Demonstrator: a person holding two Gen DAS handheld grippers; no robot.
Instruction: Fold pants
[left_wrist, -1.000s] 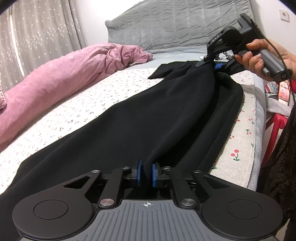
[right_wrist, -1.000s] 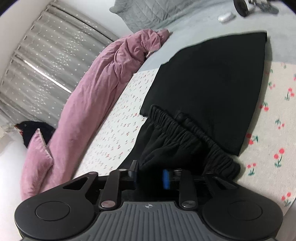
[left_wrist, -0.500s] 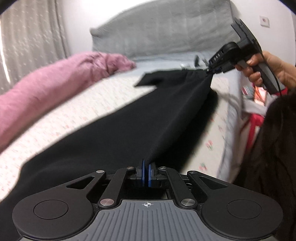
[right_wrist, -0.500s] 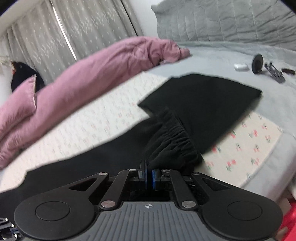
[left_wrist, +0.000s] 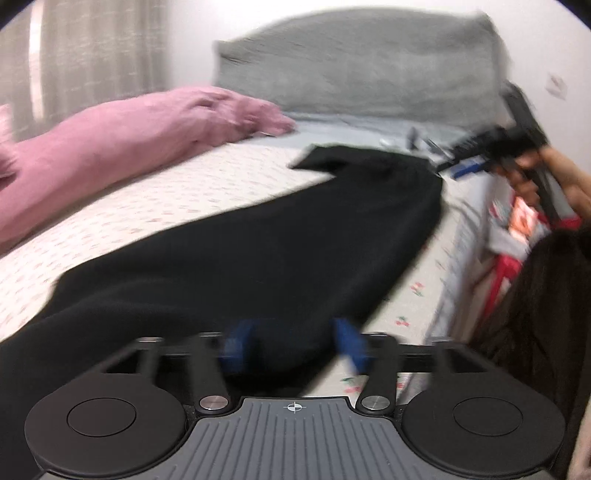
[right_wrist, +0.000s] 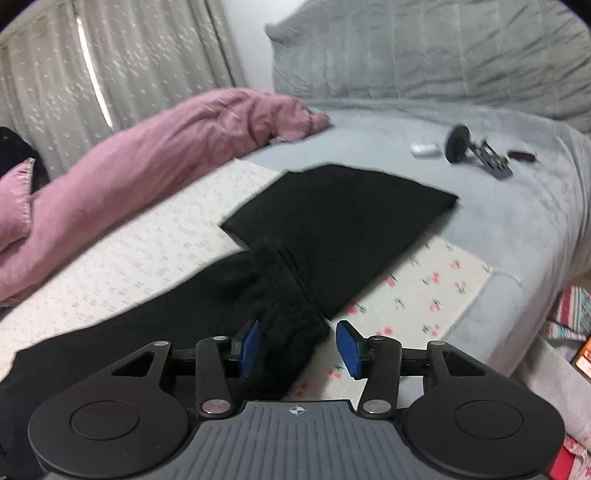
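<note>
Black pants (left_wrist: 258, 251) lie lengthwise along the bed, one leg end folded over near the head end (right_wrist: 343, 221). My left gripper (left_wrist: 291, 345) is at the near end of the pants. Its jaws are opening, the blue pads stand far apart, and slack black cloth lies between them. My right gripper (right_wrist: 300, 347) is at the gathered elastic waistband (right_wrist: 284, 295). Its jaws are also opening; the band lies against the left pad and clear of the right one. The left wrist view shows the right gripper (left_wrist: 461, 168) blurred at the far right, in a person's hand (left_wrist: 535, 173).
A pink duvet (right_wrist: 166, 158) runs along the bed's left side, below grey curtains (right_wrist: 129, 55). A grey padded headboard (right_wrist: 443, 48) stands at the back. A white case (right_wrist: 424, 148) and a black stand (right_wrist: 476, 147) lie on the grey blanket. The bed's edge drops off at right, beside a red stool (left_wrist: 506, 273).
Half a second ago both grippers were shut on the pants and held them stretched. Now both pairs of pads have parted and the cloth lies slack on the bed.
</note>
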